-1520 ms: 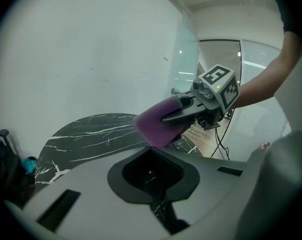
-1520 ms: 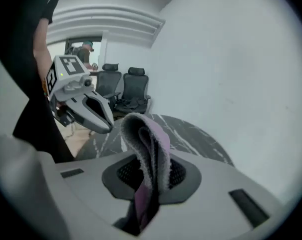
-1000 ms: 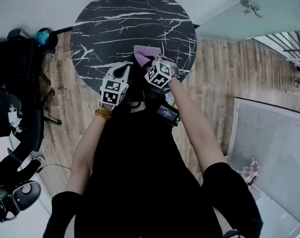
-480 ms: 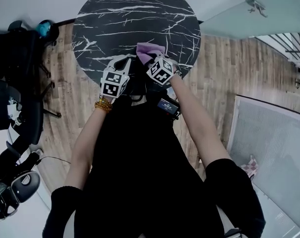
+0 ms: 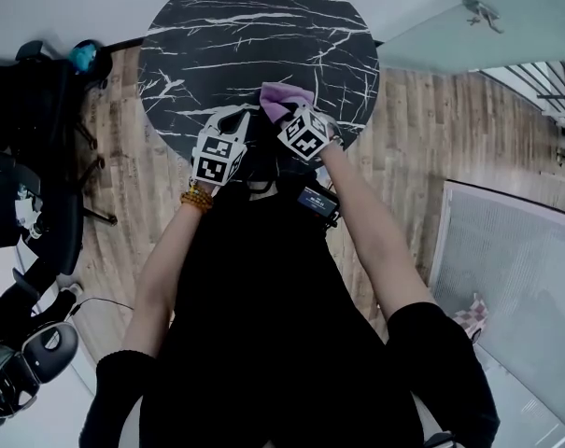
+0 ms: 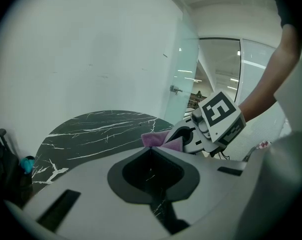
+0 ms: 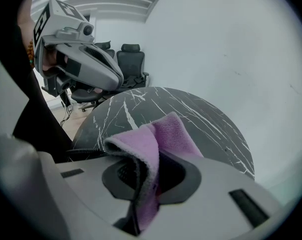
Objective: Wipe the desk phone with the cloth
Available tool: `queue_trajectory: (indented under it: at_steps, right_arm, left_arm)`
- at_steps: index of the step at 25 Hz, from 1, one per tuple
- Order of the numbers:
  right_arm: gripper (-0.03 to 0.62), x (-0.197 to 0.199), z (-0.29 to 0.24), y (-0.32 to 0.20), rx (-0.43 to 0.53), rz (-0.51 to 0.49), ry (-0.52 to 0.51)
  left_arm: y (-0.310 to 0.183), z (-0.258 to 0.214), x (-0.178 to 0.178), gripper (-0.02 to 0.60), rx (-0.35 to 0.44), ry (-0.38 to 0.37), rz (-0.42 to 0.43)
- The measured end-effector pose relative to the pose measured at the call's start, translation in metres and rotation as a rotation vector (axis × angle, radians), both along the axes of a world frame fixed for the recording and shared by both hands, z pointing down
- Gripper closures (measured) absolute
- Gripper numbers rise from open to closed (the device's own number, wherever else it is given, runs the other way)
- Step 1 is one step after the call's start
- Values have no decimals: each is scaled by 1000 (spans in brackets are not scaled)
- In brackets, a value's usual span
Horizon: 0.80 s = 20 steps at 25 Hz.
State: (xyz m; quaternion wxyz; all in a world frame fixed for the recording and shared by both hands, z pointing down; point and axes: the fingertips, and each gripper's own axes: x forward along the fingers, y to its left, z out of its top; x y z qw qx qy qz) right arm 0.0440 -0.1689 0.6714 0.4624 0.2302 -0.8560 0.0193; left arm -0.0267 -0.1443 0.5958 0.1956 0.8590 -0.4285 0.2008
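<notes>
A purple cloth (image 5: 284, 96) hangs folded from my right gripper (image 5: 282, 118), which is shut on it over the near edge of the round black marble table (image 5: 226, 26). In the right gripper view the cloth (image 7: 160, 134) drapes over both jaws. My left gripper (image 5: 244, 127) is just left of it, shut and holding nothing; its jaw tips meet in the left gripper view (image 6: 150, 150). The desk phone itself shows in no view. A black ribbed cord (image 7: 86, 154) lies beside the right gripper's left jaw.
Black office chairs (image 5: 30, 157) stand left of the table on the wooden floor (image 5: 403, 129). A glass wall (image 6: 185, 84) runs behind the table on the right. A small black device with a screen (image 5: 317, 203) sits at the person's chest.
The head view has shifted slightly. Both grippers and the cloth keep their places over the table's near edge.
</notes>
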Motion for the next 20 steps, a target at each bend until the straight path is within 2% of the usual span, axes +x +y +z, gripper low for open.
queue_trajectory:
  at_steps: [20]
  right_arm:
    - [534, 2, 4, 6, -37, 67, -39]
  left_arm:
    - [6, 6, 3, 568, -15, -4, 11]
